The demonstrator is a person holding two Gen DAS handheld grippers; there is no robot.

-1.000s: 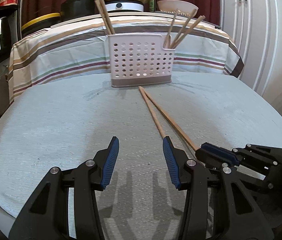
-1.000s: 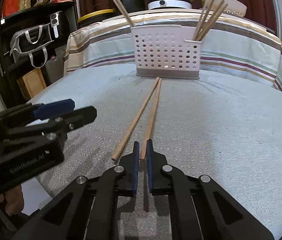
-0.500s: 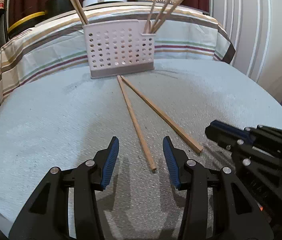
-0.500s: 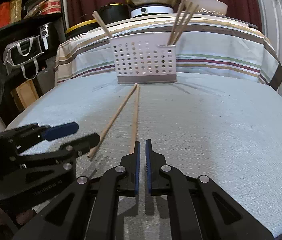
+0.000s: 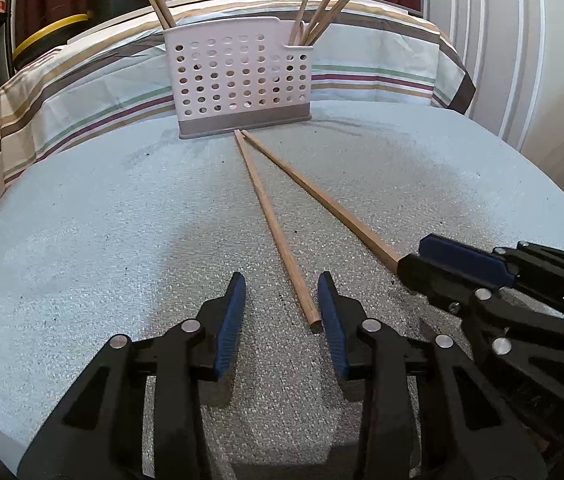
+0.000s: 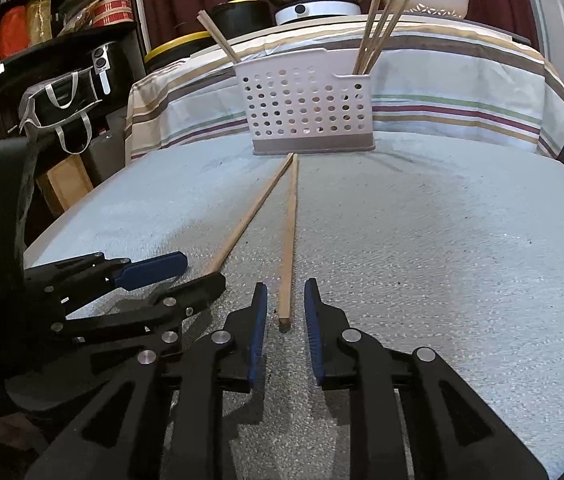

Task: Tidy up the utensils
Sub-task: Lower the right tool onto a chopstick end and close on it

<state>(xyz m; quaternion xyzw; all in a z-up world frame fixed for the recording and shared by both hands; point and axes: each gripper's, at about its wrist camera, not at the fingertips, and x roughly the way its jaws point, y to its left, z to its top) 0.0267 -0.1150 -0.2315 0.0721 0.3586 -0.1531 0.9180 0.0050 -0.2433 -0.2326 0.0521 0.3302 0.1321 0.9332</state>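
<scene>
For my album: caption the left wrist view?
Left tongs closing around a chopstick before the utensil basket.

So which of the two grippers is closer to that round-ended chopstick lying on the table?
Left. The left gripper has the round-ended chopstick's near end between its closing jaws, not yet gripped. The right gripper straddles the other chopstick beside it, jaws opening.

The right gripper (image 6: 285, 312), formerly shut, is being opened about one chopstick's (image 6: 290, 240) end, while the left gripper (image 5: 281, 308) is being narrowed around the other chopstick (image 5: 278, 236).
</scene>
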